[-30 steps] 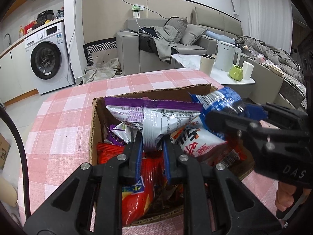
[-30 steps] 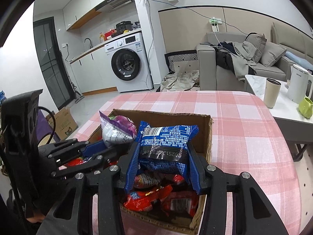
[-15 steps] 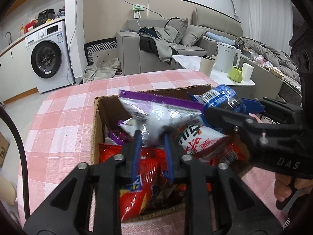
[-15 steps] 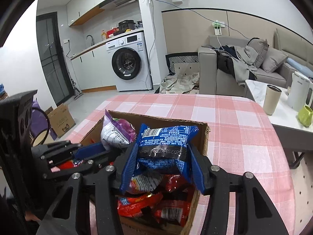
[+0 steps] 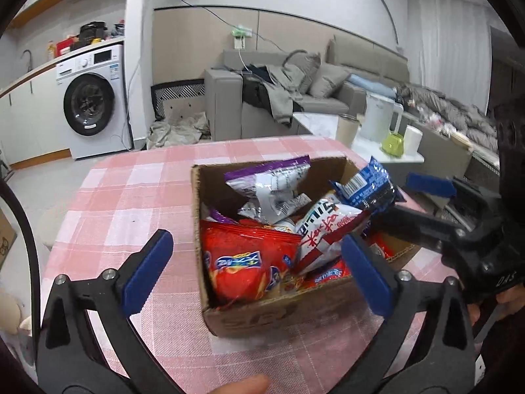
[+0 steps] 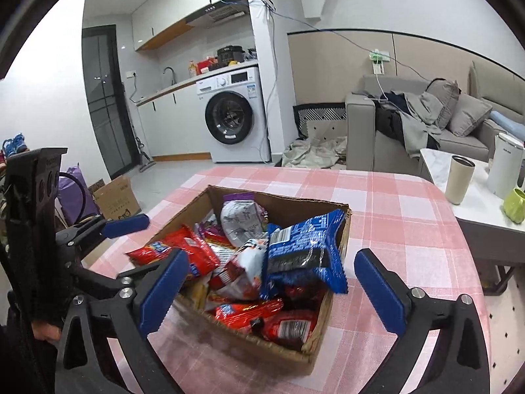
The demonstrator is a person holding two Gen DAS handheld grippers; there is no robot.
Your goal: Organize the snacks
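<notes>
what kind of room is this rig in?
Looks like a small open-plan home: a washing machine under a kitchen counter with a sink tap, and a grey sofa just past the checked table holding the snack box.

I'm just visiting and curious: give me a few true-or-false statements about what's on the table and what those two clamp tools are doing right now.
1. The snack packets sit in a cardboard box. True.
2. The right gripper squeezes the blue packet. False: its jaws have just opened and the packet lies loose on the pile.
3. The left gripper is open. True.
4. The tablecloth is plain green. False: it is pink and white checked.
5. The purple-topped packet lies on the cloth beside the box. False: it is inside the box.
</notes>
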